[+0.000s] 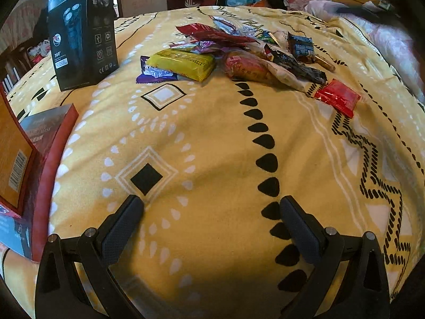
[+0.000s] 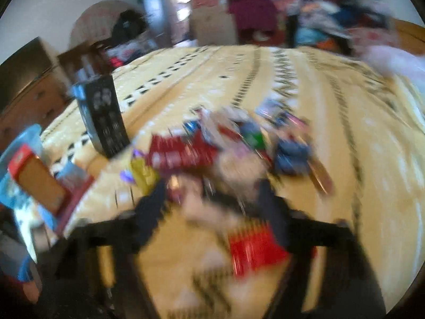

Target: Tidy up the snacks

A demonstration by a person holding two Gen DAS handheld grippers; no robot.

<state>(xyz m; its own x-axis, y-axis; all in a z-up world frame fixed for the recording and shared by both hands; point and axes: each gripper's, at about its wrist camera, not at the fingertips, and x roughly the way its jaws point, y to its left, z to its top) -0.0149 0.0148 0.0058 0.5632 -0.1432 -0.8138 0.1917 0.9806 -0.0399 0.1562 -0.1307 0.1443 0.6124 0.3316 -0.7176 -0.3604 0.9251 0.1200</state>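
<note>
A loose heap of wrapped snacks (image 1: 239, 53) lies in the frame's upper middle on a yellow patterned bedspread (image 1: 212, 146), one red packet (image 1: 337, 101) apart at right.

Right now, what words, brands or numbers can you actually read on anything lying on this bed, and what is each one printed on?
"360°": on the front of the black shaver box, white print.
"CE": small mark low on the same box's side.
Spaced letters along that box's top edge: partly cut off, not readable.
Barcode on the orange box: digits too small.
Snack wrappers, including the yellow pack: print too small.
Right wrist view: blurred, nothing legible.
</note>
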